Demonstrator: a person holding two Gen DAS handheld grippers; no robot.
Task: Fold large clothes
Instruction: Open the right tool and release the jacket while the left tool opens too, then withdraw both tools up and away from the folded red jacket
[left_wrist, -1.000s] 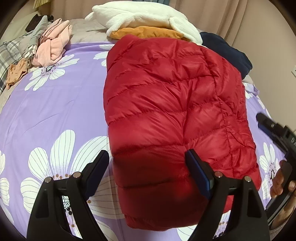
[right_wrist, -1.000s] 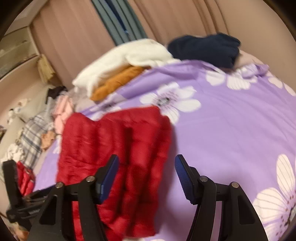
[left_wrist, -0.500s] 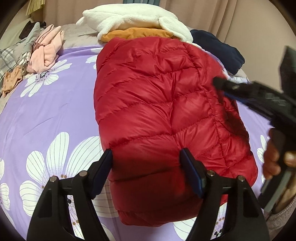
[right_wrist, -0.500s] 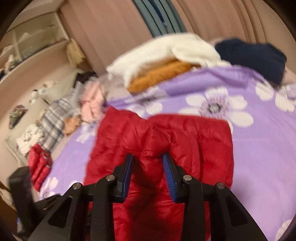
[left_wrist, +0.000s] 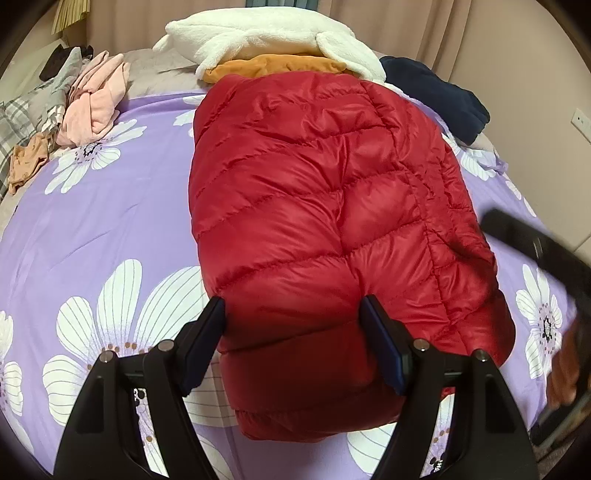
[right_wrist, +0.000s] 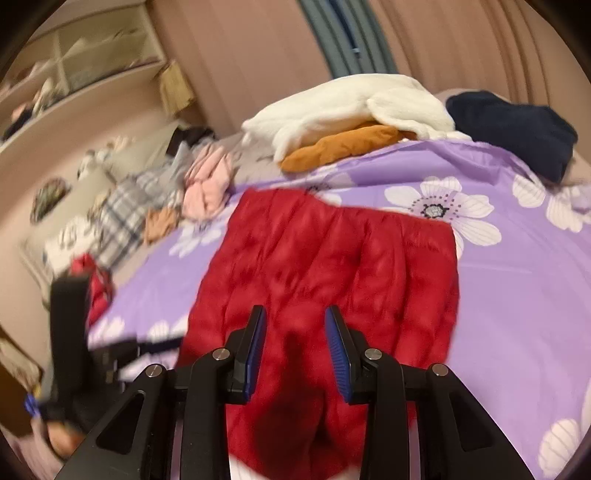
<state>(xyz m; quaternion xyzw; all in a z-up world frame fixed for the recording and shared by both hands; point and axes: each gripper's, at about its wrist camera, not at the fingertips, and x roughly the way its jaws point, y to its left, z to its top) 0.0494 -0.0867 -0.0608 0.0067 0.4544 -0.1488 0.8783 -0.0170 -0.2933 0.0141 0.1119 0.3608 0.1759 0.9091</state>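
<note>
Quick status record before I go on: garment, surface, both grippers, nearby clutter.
garment: red down jacket, folded into a compact bundle, lying flat
surface: purple floral bedspread
left gripper: jaws open, over the jacket's near end, nothing held
right gripper: jaws open, above the jacket, nothing clearly held; view blurred
clutter: white fleece over an orange garment, navy garment, pink clothes, all beyond the jacket

Purple floral bedspread (left_wrist: 92, 229), white fleece (left_wrist: 266, 33) over orange garment (left_wrist: 273, 66), navy garment (left_wrist: 436, 96), pink clothes (left_wrist: 96, 103), wall shelves (right_wrist: 74, 62)

Both wrist views (close) over jacket (left_wrist: 332, 221)
</note>
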